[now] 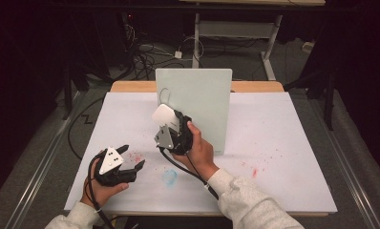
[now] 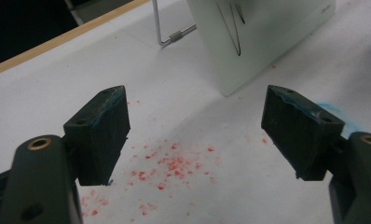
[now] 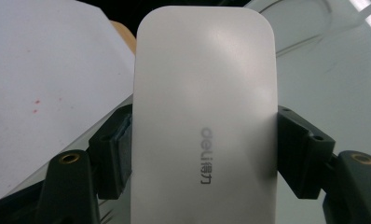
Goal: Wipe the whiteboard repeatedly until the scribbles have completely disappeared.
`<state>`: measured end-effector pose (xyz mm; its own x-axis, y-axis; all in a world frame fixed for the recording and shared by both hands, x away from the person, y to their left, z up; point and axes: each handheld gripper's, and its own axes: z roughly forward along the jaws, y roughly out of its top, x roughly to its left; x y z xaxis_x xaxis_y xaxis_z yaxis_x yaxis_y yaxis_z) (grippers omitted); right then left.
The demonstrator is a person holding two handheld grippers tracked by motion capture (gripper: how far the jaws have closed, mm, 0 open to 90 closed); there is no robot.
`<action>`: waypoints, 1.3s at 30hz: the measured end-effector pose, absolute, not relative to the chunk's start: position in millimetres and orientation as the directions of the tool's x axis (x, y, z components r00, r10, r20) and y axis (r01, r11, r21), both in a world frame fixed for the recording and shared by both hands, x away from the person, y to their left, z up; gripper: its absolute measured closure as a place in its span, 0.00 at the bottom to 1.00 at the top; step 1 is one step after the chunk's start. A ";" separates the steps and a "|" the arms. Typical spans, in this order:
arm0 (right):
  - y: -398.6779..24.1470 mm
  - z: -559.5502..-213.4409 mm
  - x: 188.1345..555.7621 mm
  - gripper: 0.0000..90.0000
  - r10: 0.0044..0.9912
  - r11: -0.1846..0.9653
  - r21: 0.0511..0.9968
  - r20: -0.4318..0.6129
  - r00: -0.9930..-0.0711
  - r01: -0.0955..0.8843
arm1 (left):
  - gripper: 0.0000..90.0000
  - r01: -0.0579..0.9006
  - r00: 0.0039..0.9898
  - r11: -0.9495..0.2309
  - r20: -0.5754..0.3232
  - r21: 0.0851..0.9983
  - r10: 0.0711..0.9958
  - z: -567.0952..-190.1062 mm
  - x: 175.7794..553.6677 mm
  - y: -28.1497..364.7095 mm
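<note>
A pale glass whiteboard (image 1: 197, 105) stands upright at the table's middle back on a wire stand (image 2: 167, 39). In the left gripper view the board (image 2: 267, 37) bears thin black pen lines (image 2: 235, 28). My right gripper (image 1: 166, 121) is raised beside the board's left part, shut on a white rounded eraser (image 1: 163, 114). In the right gripper view the eraser (image 3: 204, 116) sits clamped between both jaws of the gripper (image 3: 204, 154), with the board (image 3: 333, 70) close behind it. My left gripper (image 1: 133, 157) rests low at the front left, open and holding nothing (image 2: 195, 135).
A white sheet (image 1: 274, 143) covers the wooden table. Red specks (image 2: 169, 163) lie under the left gripper and more red specks (image 1: 255, 171) at the right. A blue smear (image 1: 169, 177) marks the front middle. Cables (image 1: 145, 52) and desk legs stand on the floor behind.
</note>
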<state>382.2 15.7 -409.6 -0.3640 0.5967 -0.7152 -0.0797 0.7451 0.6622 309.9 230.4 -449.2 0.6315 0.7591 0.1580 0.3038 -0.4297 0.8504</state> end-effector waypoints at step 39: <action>8.2 -452.0 364.2 0.34 0.502 0.818 0.571 -0.766 -0.401 -0.067 | 0.25 0.304 0.644 -0.446 0.163 0.842 0.747 -450.3 309.3 229.1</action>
<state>364.2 8.2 -452.0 -0.4009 0.5020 -0.7663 -0.0674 0.8180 0.5712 309.3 229.1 -450.3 0.6439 0.7475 0.1635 0.3043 -0.4462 0.8416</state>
